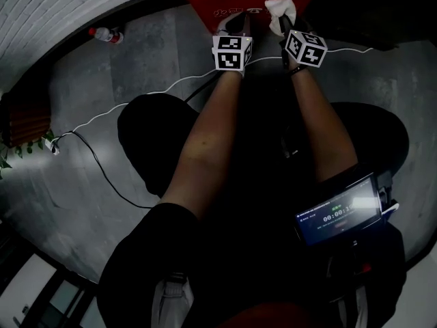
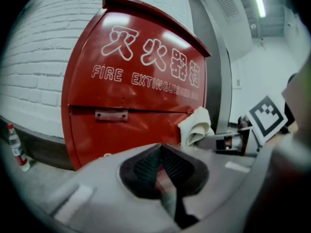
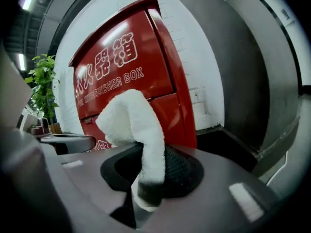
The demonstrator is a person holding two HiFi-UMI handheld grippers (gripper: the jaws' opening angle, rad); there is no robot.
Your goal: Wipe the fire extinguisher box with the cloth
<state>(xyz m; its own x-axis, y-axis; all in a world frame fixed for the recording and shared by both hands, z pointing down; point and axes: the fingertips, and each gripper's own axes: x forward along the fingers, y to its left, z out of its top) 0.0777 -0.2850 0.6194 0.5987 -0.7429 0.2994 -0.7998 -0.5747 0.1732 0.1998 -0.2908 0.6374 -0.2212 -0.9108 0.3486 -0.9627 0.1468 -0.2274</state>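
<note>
The right tool grips the white cloth close before the red fire extinguisher box, which stands against the far brick wall; the left tool is closed, empty

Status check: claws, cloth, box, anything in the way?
Right claw shut on cloth. Left claw shut, empty. Fire extinguisher box right ahead of both; cloth contact with it unclear. Nothing between claws and box.
</note>
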